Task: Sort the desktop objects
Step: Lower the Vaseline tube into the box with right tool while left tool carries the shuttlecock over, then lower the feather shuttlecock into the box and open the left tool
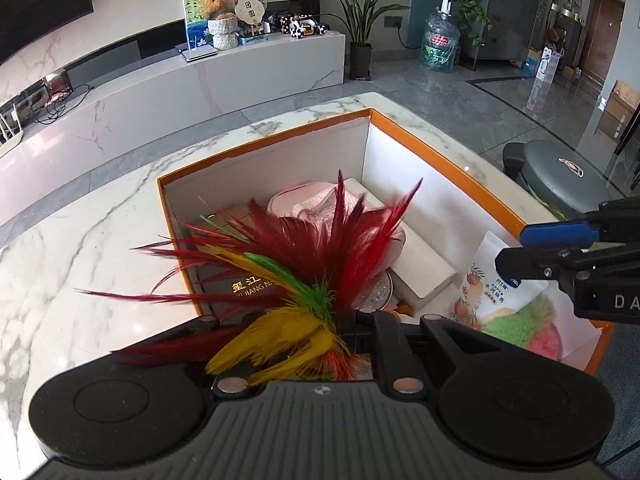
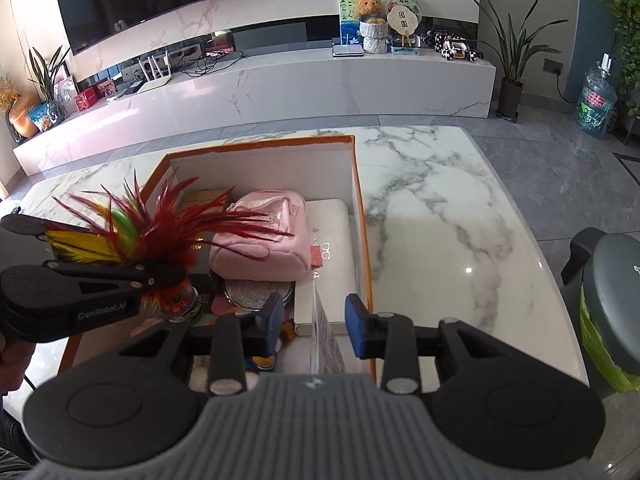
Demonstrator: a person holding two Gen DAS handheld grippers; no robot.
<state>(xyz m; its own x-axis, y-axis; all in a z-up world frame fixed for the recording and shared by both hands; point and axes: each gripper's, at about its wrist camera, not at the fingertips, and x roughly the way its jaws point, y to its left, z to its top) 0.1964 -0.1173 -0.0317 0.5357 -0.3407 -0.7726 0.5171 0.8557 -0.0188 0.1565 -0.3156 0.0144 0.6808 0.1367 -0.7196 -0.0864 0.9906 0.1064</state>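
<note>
An orange-rimmed box (image 1: 440, 152) (image 2: 360, 208) stands on the marble table. My left gripper (image 1: 352, 320) (image 2: 176, 276) is shut on a feather shuttlecock (image 1: 312, 256) (image 2: 152, 228), held over the box's left side with its red, yellow and green feathers fanned out. My right gripper (image 2: 316, 320) (image 1: 516, 248) is open over the box's near right part. A white snack pouch (image 1: 488, 280) (image 2: 324, 340) stands edge-on between its blue pads (image 2: 356, 328), and they are clear of it.
The box holds a pink pouch (image 2: 264, 240), a white case (image 2: 332, 248), a dark book (image 1: 248, 288), a round glittery disc (image 2: 252, 296) and a green and pink plush (image 1: 520, 328). Bare marble table (image 2: 440, 220) lies to the right. A grey stool (image 2: 612, 300) stands past the table edge.
</note>
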